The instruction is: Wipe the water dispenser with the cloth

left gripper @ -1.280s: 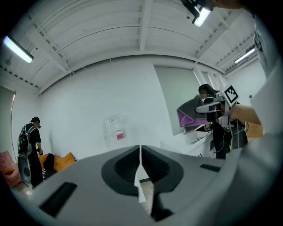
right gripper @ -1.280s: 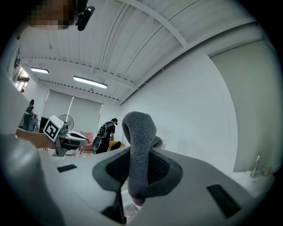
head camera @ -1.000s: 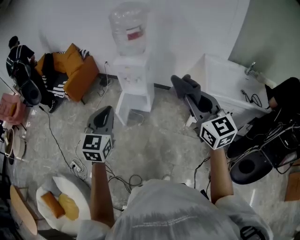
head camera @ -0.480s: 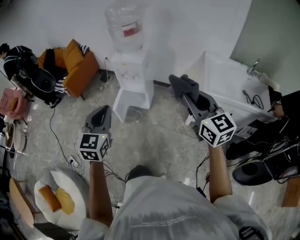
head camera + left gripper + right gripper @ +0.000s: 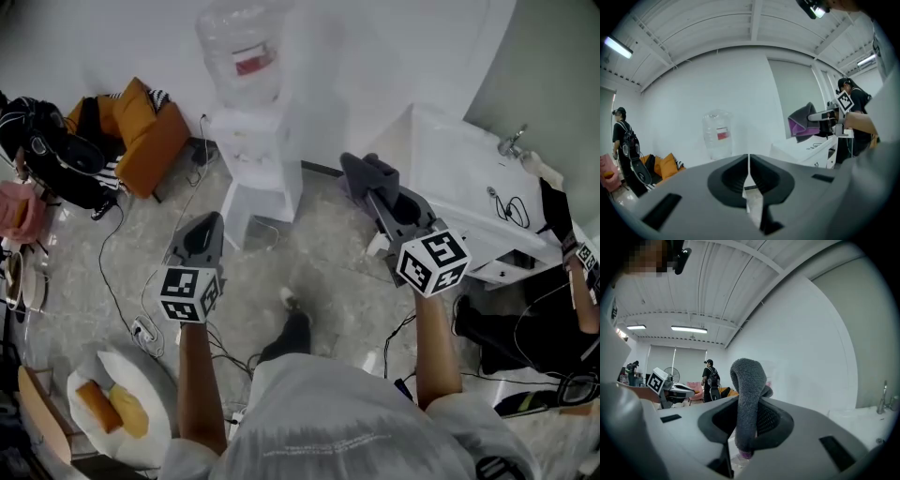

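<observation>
A white floor-standing water dispenser (image 5: 255,159) carrying one clear plastic bottle (image 5: 239,52) stands against the white wall, between one orange armchair (image 5: 142,131) on its left and one white sink unit (image 5: 450,169) with a metal tap (image 5: 511,142) on its right. Black bags (image 5: 52,155) lie beside the armchair. Loose dark cables (image 5: 117,281) run across the grey stone floor (image 5: 319,272), and one reaches the dispenser's foot. A white cushion (image 5: 127,375) holding two orange pieces lies at lower left. Two tongs are in use, each with one marker cube. The left tongs (image 5: 200,239) are closed together with nothing between them. The left forearm is stretched forward with the tip aimed at the dispenser, well apart from it. The right tongs (image 5: 384,199) grip one folded grey terry cloth (image 5: 364,169); in the right gripper view it rises as a loop (image 5: 749,394) above the jaws. The right forearm reaches forward at the dispenser's right, in front of the sink unit, and the cloth is clear of the dispenser. One dark shoe (image 5: 291,336) of the person shows between the arms.
</observation>
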Demonstrator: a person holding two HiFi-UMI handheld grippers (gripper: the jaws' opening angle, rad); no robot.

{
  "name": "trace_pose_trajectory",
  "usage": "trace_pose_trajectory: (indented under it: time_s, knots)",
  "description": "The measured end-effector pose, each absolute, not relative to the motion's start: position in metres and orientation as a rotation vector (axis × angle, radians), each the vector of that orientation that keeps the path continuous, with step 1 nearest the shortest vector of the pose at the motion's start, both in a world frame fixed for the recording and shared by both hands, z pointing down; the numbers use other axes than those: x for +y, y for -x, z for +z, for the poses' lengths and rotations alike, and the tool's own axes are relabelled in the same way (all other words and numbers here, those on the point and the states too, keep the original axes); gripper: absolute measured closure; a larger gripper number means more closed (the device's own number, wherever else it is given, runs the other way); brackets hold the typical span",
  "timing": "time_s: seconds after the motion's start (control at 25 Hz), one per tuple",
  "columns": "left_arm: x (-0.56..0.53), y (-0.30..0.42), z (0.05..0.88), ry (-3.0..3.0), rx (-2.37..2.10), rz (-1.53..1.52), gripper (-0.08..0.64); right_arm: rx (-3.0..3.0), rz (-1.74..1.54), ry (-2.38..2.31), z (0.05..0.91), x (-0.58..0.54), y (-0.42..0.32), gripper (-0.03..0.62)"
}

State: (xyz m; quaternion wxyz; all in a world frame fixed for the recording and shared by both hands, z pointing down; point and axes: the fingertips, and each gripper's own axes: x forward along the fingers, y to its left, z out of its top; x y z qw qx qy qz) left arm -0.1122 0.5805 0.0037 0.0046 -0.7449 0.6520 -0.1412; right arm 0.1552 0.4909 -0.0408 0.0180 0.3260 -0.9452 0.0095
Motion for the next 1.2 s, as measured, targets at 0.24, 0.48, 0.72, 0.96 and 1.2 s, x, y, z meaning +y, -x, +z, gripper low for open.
trace_pose_trajectory:
  time_s: [0.24,0.48,0.72,0.96,1.2]
  knots:
    - [0.495,0.123,0.02,2.402,2.003,-0.442,0.537,-2.865,0.099,-1.078,-0.022,0.412,-0.147,0.512]
    - [0.405,0.153,0.047,2.493,1.986,-0.476,0.537,-2.781,0.223,-1.129,0.01,0.316,-0.122,0.509]
    - [0.33,0.186,0.081,2.561,1.996,-0.516,0.537,-2.692,0.321,-1.187,0.049,0.241,-0.096,0.509]
    - [0.271,0.2,0.112,2.622,1.993,-0.545,0.537,-2.622,0.448,-1.219,0.086,0.191,-0.075,0.509]
    - [0.234,0.193,0.155,2.708,2.04,-0.53,0.537,-2.545,0.53,-1.235,0.121,0.163,-0.07,0.509]
